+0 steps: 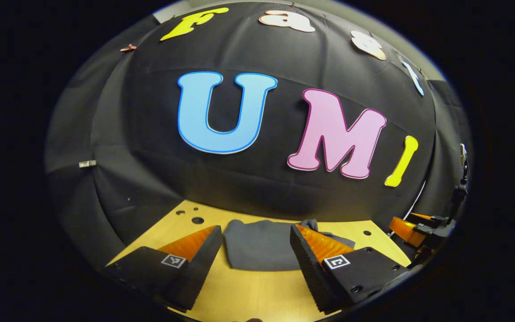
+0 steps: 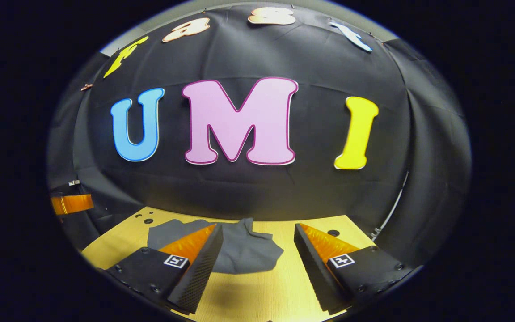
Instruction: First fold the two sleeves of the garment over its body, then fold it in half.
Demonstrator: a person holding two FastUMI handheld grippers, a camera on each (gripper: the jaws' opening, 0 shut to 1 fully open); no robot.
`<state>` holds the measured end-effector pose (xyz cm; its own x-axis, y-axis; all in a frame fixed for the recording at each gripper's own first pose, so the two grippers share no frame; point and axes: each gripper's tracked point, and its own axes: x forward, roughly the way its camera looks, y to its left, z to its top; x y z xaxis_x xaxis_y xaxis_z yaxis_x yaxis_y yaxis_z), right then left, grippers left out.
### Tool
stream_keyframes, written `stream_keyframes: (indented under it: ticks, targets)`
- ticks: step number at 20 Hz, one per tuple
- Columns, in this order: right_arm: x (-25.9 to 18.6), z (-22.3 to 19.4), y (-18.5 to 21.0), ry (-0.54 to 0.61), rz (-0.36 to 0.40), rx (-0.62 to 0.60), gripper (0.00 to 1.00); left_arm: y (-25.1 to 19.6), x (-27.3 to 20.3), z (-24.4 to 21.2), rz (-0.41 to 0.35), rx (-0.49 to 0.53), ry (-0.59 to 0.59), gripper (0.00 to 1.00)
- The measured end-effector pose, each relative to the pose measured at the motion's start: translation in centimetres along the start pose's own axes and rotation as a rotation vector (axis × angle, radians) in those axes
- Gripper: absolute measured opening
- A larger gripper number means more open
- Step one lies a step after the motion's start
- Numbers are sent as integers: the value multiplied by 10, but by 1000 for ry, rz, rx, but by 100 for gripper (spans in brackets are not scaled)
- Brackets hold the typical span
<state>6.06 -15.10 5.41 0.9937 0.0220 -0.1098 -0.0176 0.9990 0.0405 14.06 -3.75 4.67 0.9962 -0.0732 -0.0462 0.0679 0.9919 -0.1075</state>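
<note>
Left gripper view was taken up low down by the left gripper [image 1: 255,257], whose two fingers were spread wide with nothing between them. Beyond the fingertips, the grey garment [image 1: 262,246] was seen lying on the wooden table [image 1: 248,290], near the foot of the booth's wall. The right gripper [image 1: 411,230] was glimpsed well to the right of the garment.

Right gripper view was led by its own fingers, likewise held apart and empty. The garment was seen lying to their left and partly behind the left finger, rumpled, with one loose flap pointing toward the wall.

The cloth was judged soft, light and limp, likely to sag and drag when lifted. A pinch at the outer edge of each sleeve was judged the best hold.
</note>
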Motion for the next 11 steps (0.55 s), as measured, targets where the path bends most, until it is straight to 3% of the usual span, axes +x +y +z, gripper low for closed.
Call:
stream_keyframes:
  ticks: [6,11]
  targets:
    - [-83,-32,-12,12,-16,-30,98,10,-87,-75,37,-1,35,96]
    - [-125,-66,-8,83,-5,-28,98,28,-123,-91,84,20,40,96]
